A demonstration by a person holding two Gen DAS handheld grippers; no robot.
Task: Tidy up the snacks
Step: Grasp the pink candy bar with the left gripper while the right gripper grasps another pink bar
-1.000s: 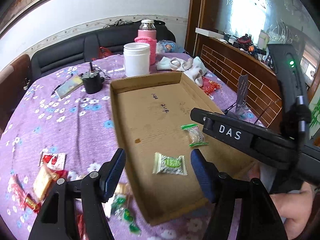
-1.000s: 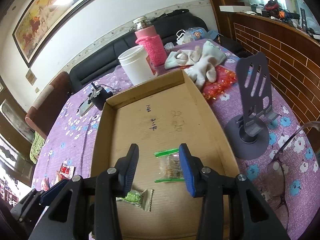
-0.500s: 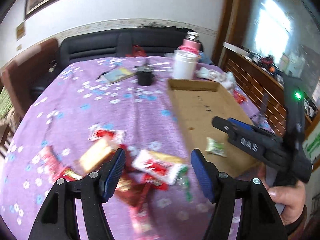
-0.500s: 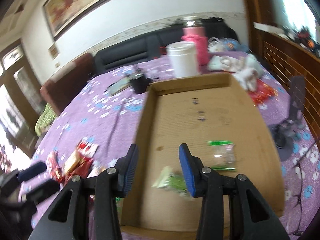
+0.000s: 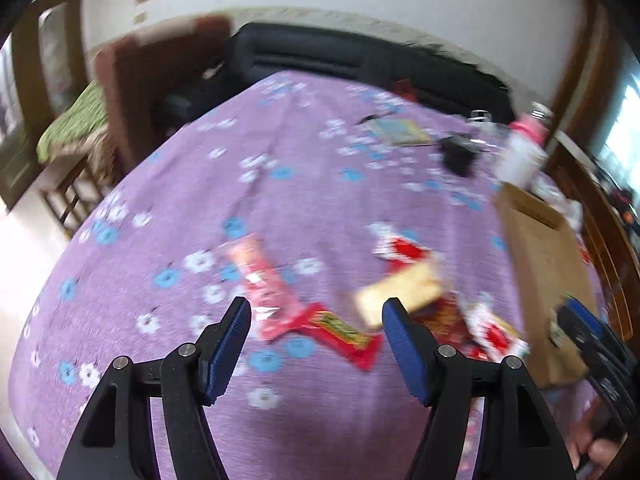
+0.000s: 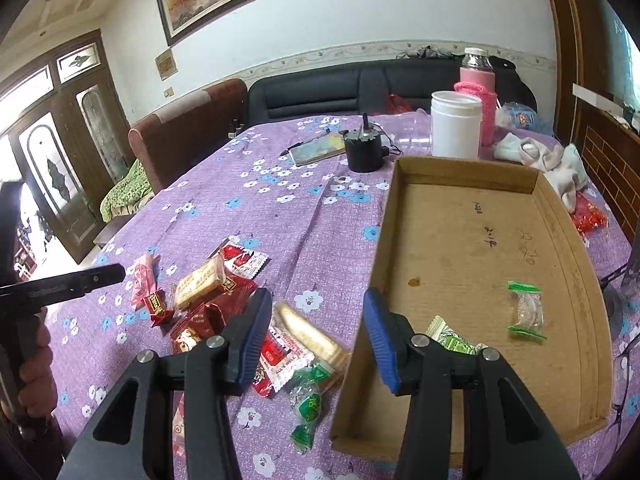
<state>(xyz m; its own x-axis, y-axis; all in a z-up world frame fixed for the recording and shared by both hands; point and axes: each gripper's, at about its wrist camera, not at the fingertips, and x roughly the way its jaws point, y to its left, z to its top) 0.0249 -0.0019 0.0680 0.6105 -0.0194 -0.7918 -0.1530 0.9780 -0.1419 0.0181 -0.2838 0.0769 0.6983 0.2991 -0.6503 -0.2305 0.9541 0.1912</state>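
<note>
Snacks (image 6: 208,300) lie heaped at nine o'clock of our box (image 6: 472,248), two inside. Both grippers, left (image 5: 316,316) and right (image 6: 316,312), gape empty; next we close on one wrapper.

The purple tablecloth (image 6: 256,200) is bare between the snack pile (image 6: 208,292) and the black cup (image 6: 364,152), so a gripper can pass there. The cardboard tray (image 6: 472,168) has low walls and wide free floor, with two candies near its front. Behind it the white jar (image 6: 456,128) and pink bottle (image 6: 478,92) block the far side
</note>
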